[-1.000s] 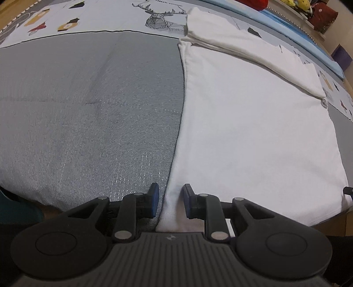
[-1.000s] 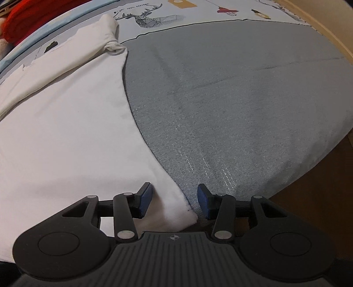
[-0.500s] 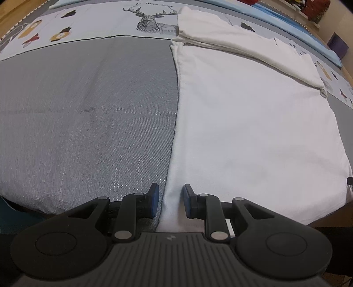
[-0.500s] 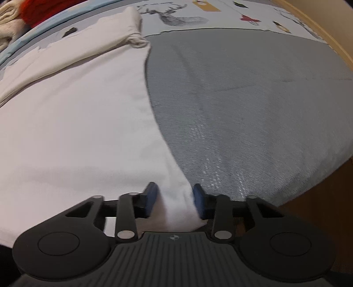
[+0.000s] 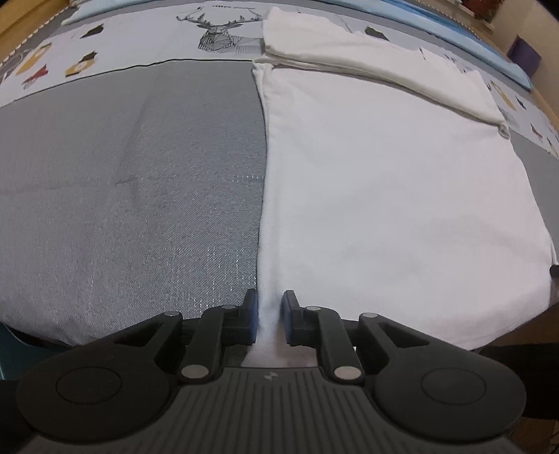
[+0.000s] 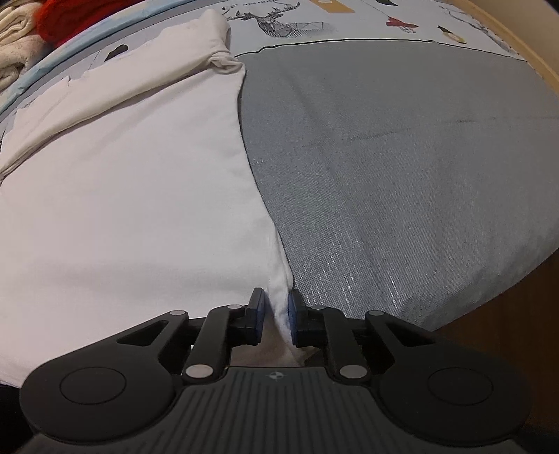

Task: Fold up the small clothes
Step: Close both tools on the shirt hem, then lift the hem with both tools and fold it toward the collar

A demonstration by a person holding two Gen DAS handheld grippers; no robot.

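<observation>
A white garment [image 5: 384, 181] lies flat on the grey bed cover [image 5: 122, 181], its far part folded over into a band [image 5: 367, 59]. My left gripper [image 5: 268, 316] is shut on the garment's near left corner. In the right wrist view the same garment [image 6: 132, 195] spreads to the left, and my right gripper [image 6: 276, 314] is shut on its near right corner, the cloth pinched between the blue pads. Both corners sit at the bed's near edge.
A printed sheet with a deer drawing [image 5: 220, 31] and small animal figures lies beyond the grey cover. A red cloth [image 6: 70, 17] and a cream knit [image 6: 14, 28] sit at the far left. The bed's wooden edge [image 6: 506, 293] drops off at the right.
Both grippers have closed on the garment's near corners; the right jaws narrowed most. Both views have shifted forward over the bed.
</observation>
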